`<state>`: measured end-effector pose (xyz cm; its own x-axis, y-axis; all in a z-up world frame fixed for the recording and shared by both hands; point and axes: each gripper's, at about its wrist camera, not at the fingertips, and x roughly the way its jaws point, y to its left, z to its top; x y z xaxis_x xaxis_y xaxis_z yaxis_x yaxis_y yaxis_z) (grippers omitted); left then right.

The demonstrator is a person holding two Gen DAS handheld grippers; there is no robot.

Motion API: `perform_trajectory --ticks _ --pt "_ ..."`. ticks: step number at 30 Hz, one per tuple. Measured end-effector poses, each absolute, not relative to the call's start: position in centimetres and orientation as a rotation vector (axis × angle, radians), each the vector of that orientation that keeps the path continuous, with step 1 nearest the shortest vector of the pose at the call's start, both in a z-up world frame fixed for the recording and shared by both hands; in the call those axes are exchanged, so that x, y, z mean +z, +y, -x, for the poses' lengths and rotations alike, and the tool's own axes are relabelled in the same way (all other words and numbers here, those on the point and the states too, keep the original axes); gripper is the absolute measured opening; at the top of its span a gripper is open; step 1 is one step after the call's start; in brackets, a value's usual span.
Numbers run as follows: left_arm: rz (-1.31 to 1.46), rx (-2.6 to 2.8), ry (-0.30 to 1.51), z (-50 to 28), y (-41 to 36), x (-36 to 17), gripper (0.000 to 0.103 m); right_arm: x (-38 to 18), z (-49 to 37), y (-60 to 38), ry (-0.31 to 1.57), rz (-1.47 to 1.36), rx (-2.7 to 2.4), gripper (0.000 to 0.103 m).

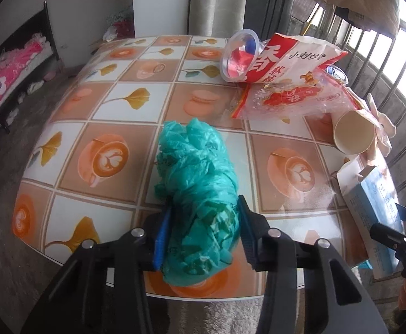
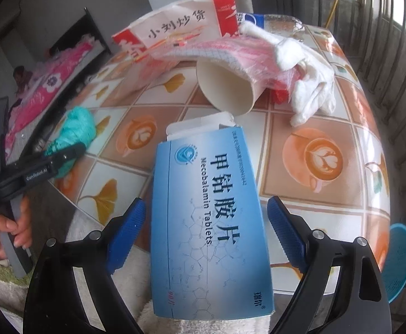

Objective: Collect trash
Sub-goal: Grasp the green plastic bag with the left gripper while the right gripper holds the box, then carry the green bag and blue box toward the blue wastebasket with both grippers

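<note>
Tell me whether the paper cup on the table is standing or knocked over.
Knocked over. The paper cup lies on its side on the table, its open mouth facing the camera, partly under the snack bag.

Bag (image 1: 197,194) on table (image 1: 97,105); box (image 2: 205,217) right; cup (image 1: 353,133), wrappers (image 1: 292,55) behind.

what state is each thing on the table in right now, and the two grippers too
green plastic bag: crumpled, between the left gripper's pads
left gripper: closed on the green plastic bag
blue tablet box: top flap open, lying between the right gripper's pads, not pinched
right gripper: open
paper cup: tipped on its side, empty
clear plastic cup: tipped over
red and white snack bag: torn open, crumpled
white cloth: bunched up
</note>
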<state>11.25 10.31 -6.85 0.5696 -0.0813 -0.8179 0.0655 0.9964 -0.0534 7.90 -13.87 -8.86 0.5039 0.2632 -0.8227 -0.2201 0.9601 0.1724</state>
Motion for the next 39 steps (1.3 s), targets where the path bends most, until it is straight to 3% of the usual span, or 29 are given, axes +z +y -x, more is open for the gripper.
perform_trajectory --ticks 4,39 --pt "-0.023 -0.087 0.942 -10.6 9.7 -6.7 0.04 -9.0 -7.7 -13.6 0.989 -0.002 0.255 0.068" --pt "-0.174 -0.105 0.823 -5.6 5.2 -3.6 0.04 -6.9 -5.3 -16.4 0.968 -0.206 0.295 0.067"
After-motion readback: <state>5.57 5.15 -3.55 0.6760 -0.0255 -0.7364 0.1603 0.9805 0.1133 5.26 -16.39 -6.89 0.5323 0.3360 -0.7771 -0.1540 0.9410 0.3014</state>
